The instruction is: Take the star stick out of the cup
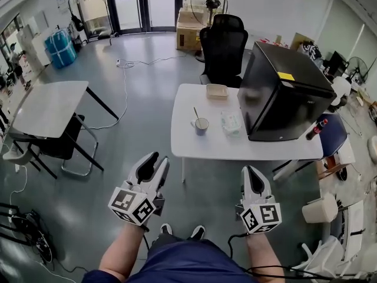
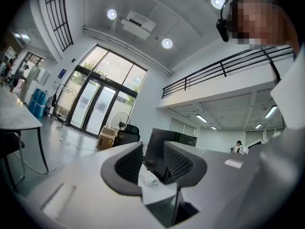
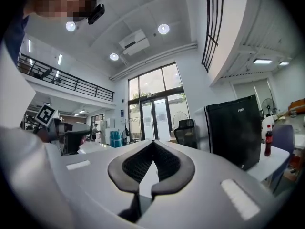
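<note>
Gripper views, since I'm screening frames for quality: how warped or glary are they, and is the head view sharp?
Left gripper view: strong fisheye, dark corners, ceiling lights blown out. Right gripper view: same warp and glare. Head view: evenly lit, sharp at the cup, edges curved.

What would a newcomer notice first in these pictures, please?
The big black fridge stands on the right of the white table, with a small cup holding a stick left of it. Nearer the camera, the left gripper is open and the right gripper shut, both empty.
</note>
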{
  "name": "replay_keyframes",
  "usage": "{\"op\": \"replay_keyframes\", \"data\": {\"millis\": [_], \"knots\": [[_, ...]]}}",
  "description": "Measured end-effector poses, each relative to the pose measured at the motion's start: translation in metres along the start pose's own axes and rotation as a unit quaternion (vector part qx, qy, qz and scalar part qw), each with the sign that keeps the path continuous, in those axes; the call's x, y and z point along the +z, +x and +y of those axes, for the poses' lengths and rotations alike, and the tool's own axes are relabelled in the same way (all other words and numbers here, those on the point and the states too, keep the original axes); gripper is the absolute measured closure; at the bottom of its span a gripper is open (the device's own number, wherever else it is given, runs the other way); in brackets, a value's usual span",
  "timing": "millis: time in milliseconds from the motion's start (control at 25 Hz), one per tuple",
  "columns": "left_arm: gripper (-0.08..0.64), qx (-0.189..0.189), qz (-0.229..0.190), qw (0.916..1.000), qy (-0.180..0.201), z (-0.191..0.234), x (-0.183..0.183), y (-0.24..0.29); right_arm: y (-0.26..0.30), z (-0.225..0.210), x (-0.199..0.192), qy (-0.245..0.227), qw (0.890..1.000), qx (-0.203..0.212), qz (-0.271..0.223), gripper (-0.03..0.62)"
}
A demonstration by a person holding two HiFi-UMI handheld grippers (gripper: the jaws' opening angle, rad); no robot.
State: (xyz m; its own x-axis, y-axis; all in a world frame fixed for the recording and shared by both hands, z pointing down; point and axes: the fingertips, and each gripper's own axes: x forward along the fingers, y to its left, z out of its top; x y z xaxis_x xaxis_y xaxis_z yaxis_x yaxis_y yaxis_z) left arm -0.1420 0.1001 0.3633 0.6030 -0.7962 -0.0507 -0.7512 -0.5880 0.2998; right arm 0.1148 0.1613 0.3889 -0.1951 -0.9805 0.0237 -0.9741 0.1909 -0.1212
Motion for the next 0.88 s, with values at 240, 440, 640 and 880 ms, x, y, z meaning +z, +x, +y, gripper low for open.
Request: {"op": "replay_keyframes", "data": {"millis": [240,440,640,880], "knots": [[0.418,0.015,0.004,0.9999,0.006,-0.022,-0.011,0.005,0.000,-0.009,-0.004,0.001,0.999,0.030,0.010,0.585],[0.419,0.023,0.008,0.9996,0.012,-0.023,-0.015,0.018,0.008,-0.024,-0.006,0.001,0.999,0.035,0.013,0.585],[0.419,0.024,0.012,0.9995,0.016,-0.013,-0.014,0.039,0.028,-0.029,-0.005,-0.025,0.999,0.037,0.011,0.586],[0.419,0.013,0.013,0.9997,0.015,0.011,-0.014,0.079,0.067,-0.040,-0.006,-0.031,0.999,0.032,0.021,0.584]]}}
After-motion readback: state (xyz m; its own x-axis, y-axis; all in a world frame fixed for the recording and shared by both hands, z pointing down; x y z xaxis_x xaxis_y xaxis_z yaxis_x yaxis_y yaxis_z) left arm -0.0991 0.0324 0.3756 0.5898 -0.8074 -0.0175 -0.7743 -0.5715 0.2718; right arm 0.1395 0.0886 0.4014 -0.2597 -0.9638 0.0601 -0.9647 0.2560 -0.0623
